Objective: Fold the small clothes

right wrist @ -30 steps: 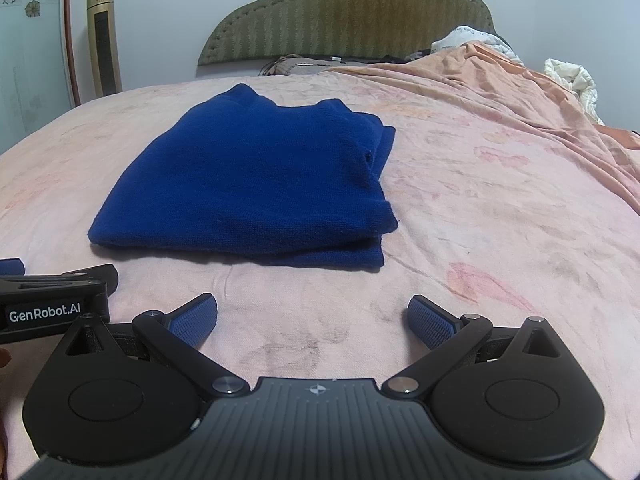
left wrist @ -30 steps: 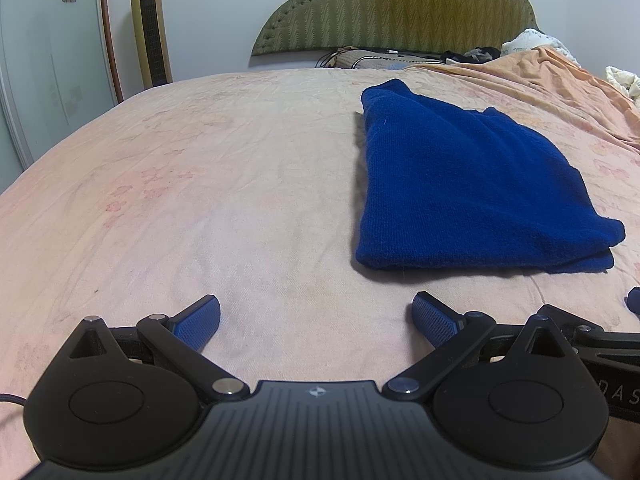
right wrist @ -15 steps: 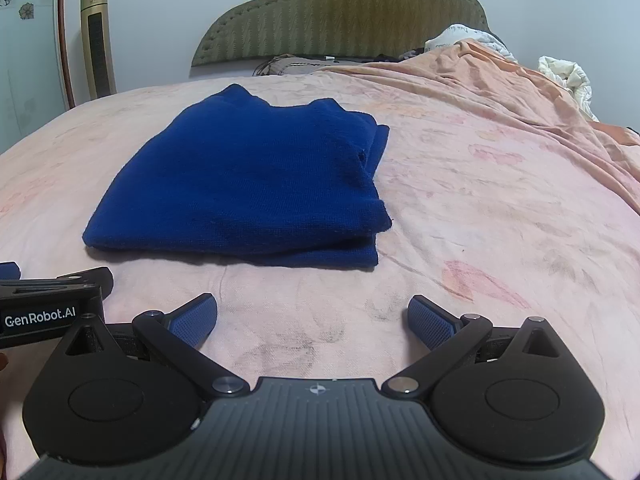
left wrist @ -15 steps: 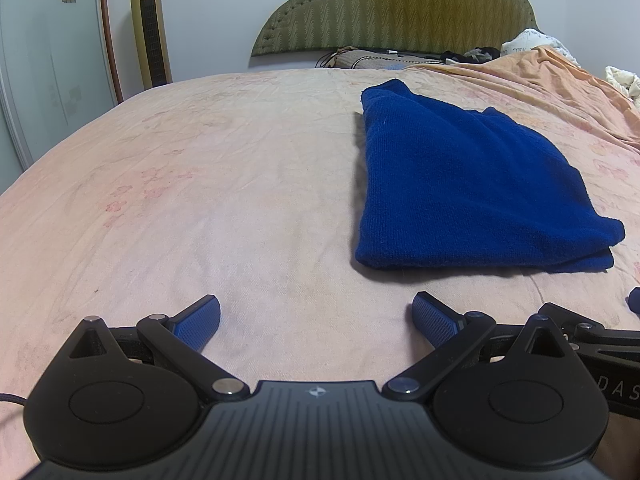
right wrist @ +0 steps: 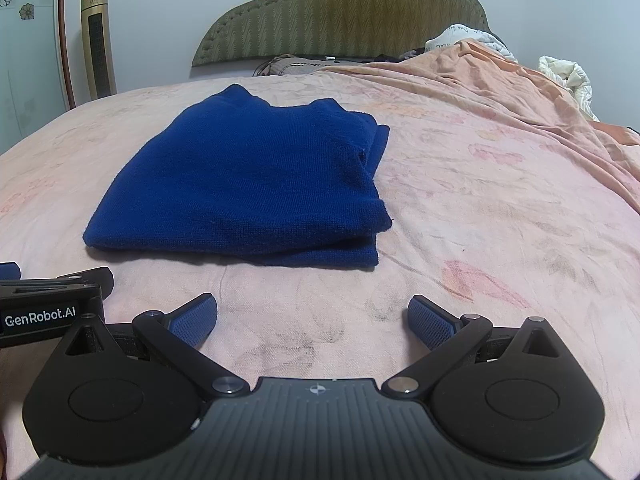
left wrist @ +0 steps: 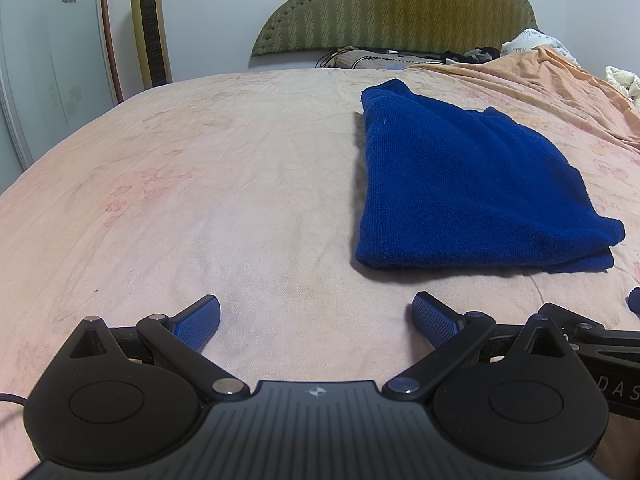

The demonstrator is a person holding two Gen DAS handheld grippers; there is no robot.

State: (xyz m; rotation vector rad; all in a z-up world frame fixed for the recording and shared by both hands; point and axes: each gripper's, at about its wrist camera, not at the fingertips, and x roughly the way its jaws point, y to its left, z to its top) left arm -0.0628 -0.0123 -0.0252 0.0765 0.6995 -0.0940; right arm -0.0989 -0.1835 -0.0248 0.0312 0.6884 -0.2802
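A dark blue knitted garment [left wrist: 468, 184] lies folded in a flat rectangle on the pink bed sheet [left wrist: 200, 184]. It also shows in the right wrist view [right wrist: 248, 184], ahead and to the left. My left gripper [left wrist: 316, 316] is open and empty, low over the sheet, short of the garment's near left corner. My right gripper [right wrist: 312, 316] is open and empty, just short of the garment's near edge. The two grippers sit side by side; the left gripper's body [right wrist: 44, 304] shows at the left edge of the right wrist view.
A green padded headboard [left wrist: 400, 8] stands at the far end with pillows and loose items before it. A rumpled orange blanket [right wrist: 520, 96] covers the bed's right side. A gold tower fan [left wrist: 150, 24] and a glass door [left wrist: 40, 80] stand at the left.
The right wrist view has shifted slightly, so the garment sits a little lower and further left in it. The left gripper has not moved. Both stay open.
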